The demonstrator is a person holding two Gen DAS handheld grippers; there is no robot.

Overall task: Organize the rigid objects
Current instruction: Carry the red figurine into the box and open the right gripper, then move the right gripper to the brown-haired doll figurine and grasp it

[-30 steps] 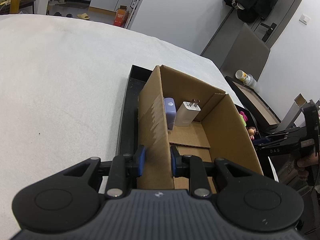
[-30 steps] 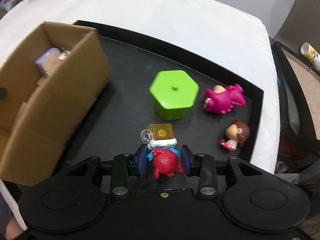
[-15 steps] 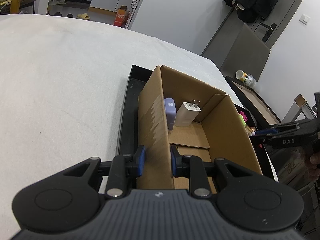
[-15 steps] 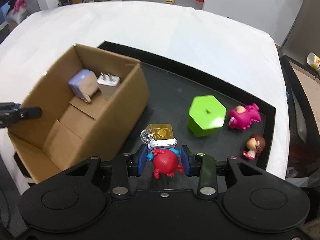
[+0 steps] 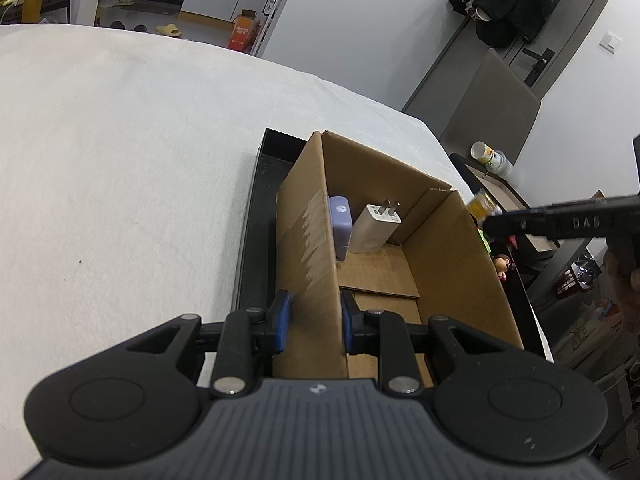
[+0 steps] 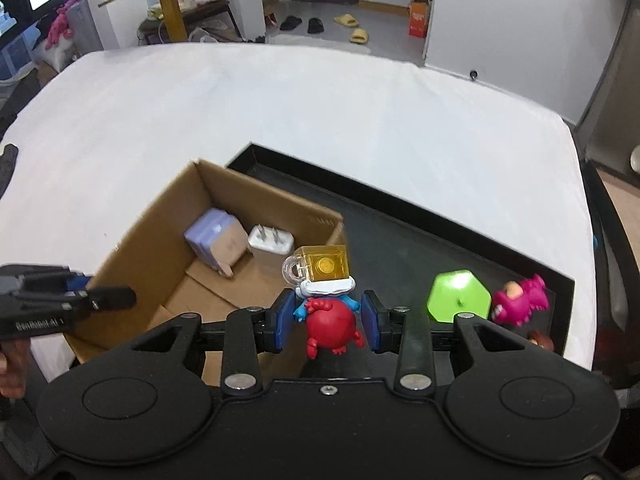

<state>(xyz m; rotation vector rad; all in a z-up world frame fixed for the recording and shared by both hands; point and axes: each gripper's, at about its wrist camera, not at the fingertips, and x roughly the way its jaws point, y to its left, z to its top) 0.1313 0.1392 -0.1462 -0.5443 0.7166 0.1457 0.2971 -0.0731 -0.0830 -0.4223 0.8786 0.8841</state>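
One red figurine (image 6: 331,322), apparently yellow-capped.

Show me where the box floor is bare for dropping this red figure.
Free: the cardboard box floor's near half, in front of the white charger and purple block. Crowded: the far end, where those two stand.

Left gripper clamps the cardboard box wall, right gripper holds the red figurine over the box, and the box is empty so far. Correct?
Not quite: the cardboard box is not empty. The right wrist view shows a white charger and a lavender adapter inside it. The rest holds: the left gripper clamps the box wall, and the right gripper holds the red figurine above the box.
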